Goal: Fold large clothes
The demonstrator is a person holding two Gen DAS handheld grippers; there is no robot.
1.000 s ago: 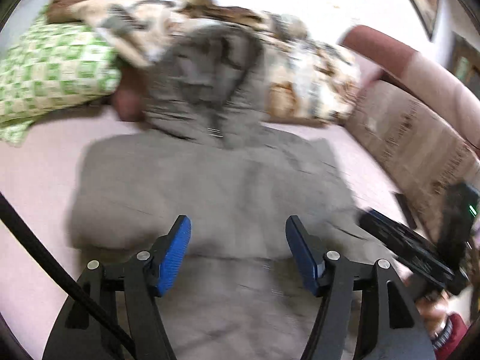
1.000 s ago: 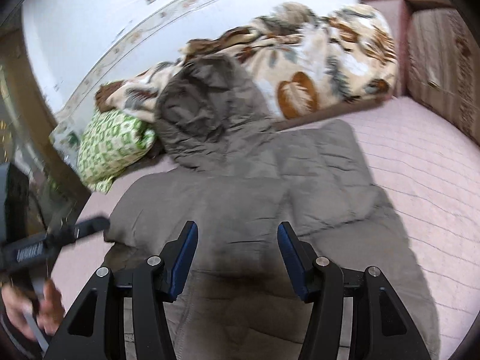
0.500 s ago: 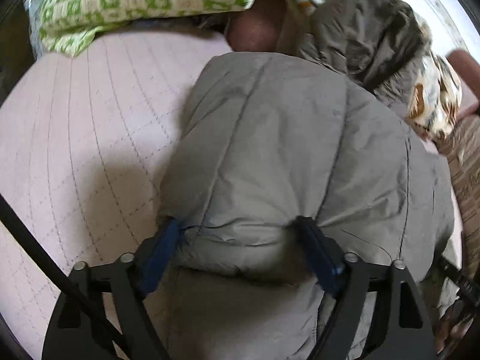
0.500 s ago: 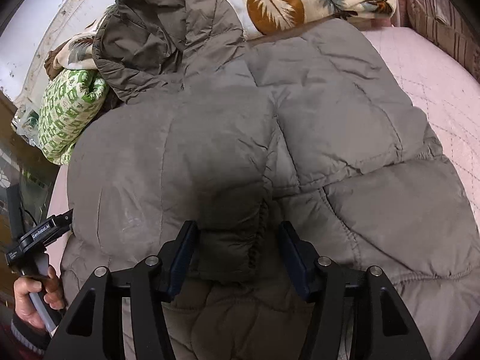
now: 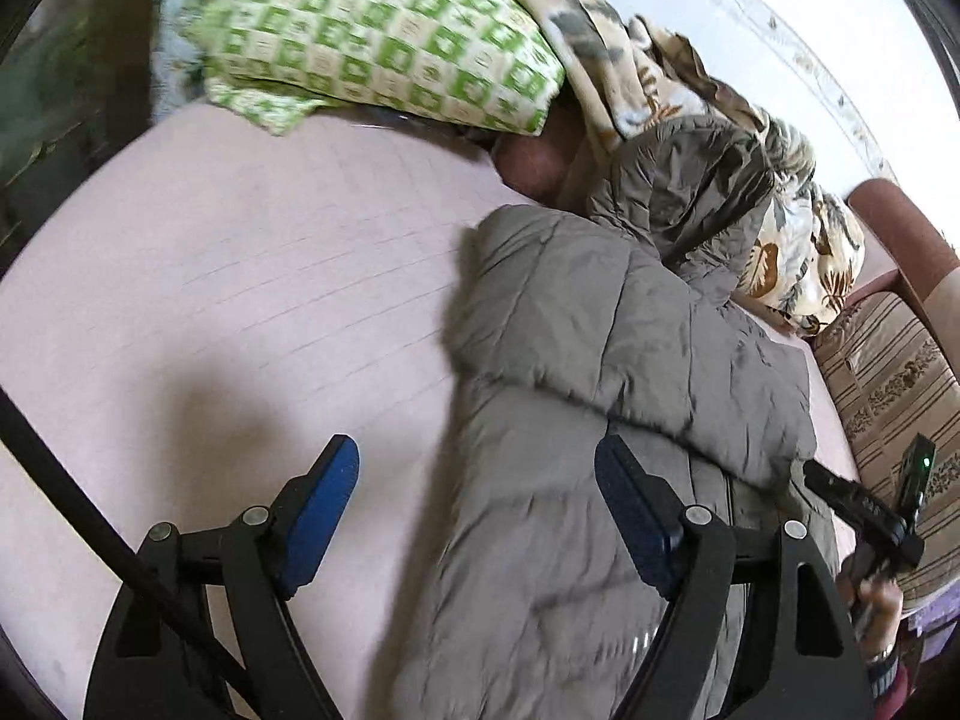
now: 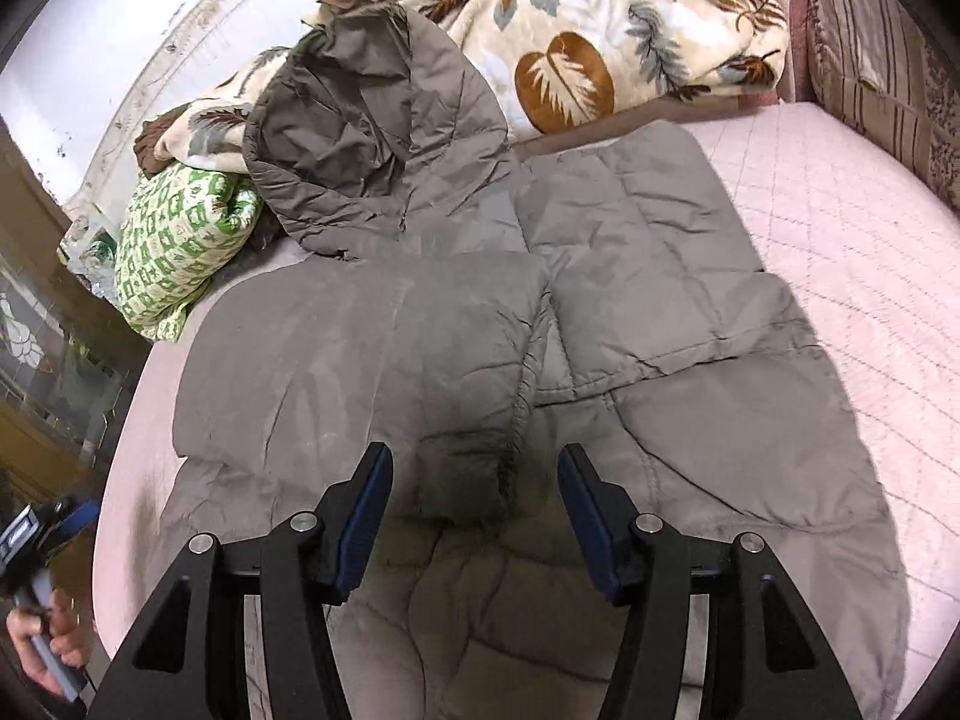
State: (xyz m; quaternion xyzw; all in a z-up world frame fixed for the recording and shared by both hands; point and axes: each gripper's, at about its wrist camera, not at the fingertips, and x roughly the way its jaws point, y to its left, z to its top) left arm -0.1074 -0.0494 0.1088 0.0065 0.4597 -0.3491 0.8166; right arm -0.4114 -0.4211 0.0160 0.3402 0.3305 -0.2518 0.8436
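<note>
Spread flat on the pink quilted bed (image 6: pixel 828 192) lay a grey hooded puffer jacket (image 6: pixel 660 276), its hood (image 6: pixel 366 126) pushed up against a leaf-patterned blanket (image 6: pixel 570 18) heaped along the head of the bed. One sleeve (image 6: pixel 384 348) was folded in across the jacket's body, its cuff lying near the middle. A green-and-white checked pillow (image 6: pixel 174 246) sat just beside the hood, partly under the blanket. A striped cushion (image 6: pixel 864 54) stood along the far edge of the bed.

The right gripper (image 6: pixel 474 516) hovered above the folded sleeve's cuff with its blue-padded jaws set apart; the cuff showed between them, but the pads did not press on it. The left gripper (image 5: pixel 474 516) was over the jacket's edge, one finger above bare bedcover and the other above the grey fabric. Its jaws stood wide, were closing slightly, and pinched nothing. In the left wrist view the jacket (image 5: pixel 576 420) ran along the right half of the frame, with the pillow (image 5: pixel 384 36) at the top. Each view caught the other gripper at its edge, held in a hand (image 6: pixel 54 642). A black cable (image 5: pixel 90 516) crossed the left view's lower corner.
</note>
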